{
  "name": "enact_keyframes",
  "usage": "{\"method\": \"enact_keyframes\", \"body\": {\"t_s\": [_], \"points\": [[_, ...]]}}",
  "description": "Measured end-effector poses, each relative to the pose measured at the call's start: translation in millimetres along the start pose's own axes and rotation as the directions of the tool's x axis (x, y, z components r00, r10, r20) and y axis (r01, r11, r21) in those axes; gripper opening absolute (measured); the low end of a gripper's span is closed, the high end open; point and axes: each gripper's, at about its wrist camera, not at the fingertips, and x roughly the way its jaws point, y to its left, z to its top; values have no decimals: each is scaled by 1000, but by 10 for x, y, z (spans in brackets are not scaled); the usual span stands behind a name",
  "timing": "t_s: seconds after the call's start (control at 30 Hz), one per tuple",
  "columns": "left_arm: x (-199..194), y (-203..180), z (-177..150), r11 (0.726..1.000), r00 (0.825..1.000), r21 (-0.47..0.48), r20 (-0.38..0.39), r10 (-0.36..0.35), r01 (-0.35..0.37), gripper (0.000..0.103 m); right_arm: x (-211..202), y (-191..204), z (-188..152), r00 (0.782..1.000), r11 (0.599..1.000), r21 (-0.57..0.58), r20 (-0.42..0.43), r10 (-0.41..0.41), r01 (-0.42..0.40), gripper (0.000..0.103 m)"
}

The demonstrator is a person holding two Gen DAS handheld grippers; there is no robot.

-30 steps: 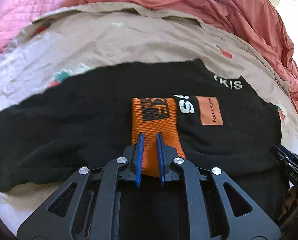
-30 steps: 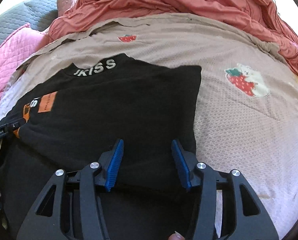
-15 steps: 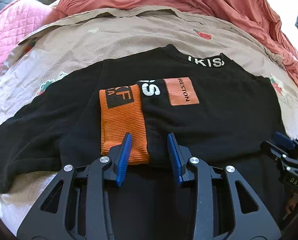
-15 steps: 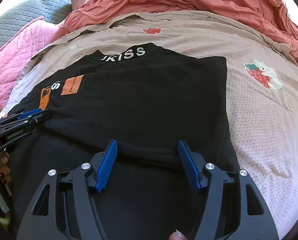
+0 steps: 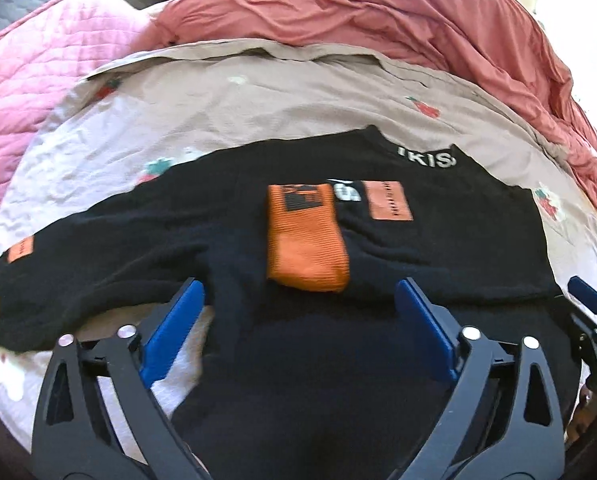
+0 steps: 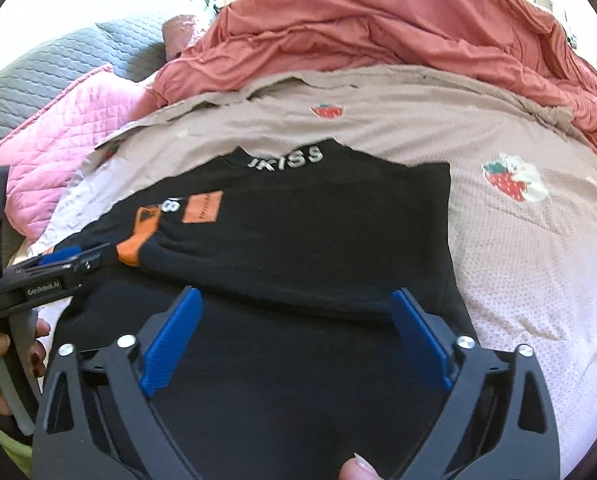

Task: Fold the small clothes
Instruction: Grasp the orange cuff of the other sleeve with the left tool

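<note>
A black sweatshirt (image 5: 438, 248) with white collar lettering lies flat on the bed. One sleeve is folded across its chest, and its orange cuff (image 5: 304, 240) rests just beyond my left gripper (image 5: 298, 300). That gripper's jaws are opening wide, held above the cloth with nothing pinched. The other sleeve (image 5: 78, 264) stretches out to the left. In the right wrist view the sweatshirt (image 6: 318, 240) fills the middle, and my right gripper (image 6: 296, 308) hovers over its folded edge, jaws opening, nothing gripped. The left gripper (image 6: 62, 264) shows at that view's left edge, held by a hand.
A beige sheet (image 6: 518, 248) with strawberry prints lies under the sweatshirt. A rumpled red-pink duvet (image 5: 378, 20) is heaped behind it, a pink quilt (image 5: 38, 80) lies at the left, and a grey quilted pillow (image 6: 38, 76) sits beyond it.
My left gripper let go of the orange cuff, opened wide and drew back and up. My right gripper also widened and pulled back from the sweatshirt.
</note>
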Motion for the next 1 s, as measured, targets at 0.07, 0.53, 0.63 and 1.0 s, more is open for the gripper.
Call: {"method": "enact_keyframes", "body": {"t_s": [0.07, 0.53, 0.63, 1.0], "points": [[-59, 87, -6, 1000, 1000, -19, 5, 0, 0, 93, -39, 65, 17, 1000, 1000, -12, 11, 1, -1, 97], [-384, 744, -127, 990, 999, -139, 30, 27, -22, 93, -122, 651, 147, 997, 992, -111, 47, 62, -57, 98], [-412, 923, -169, 983, 999, -178, 26, 41, -36, 93, -95, 805, 168, 996, 988, -138, 42, 82, -75, 98], [-591, 1729, -260, 932, 993, -350, 43, 113, -91, 93, 41, 1525, 189, 987, 948, -281, 6, 159, -151, 98]]}}
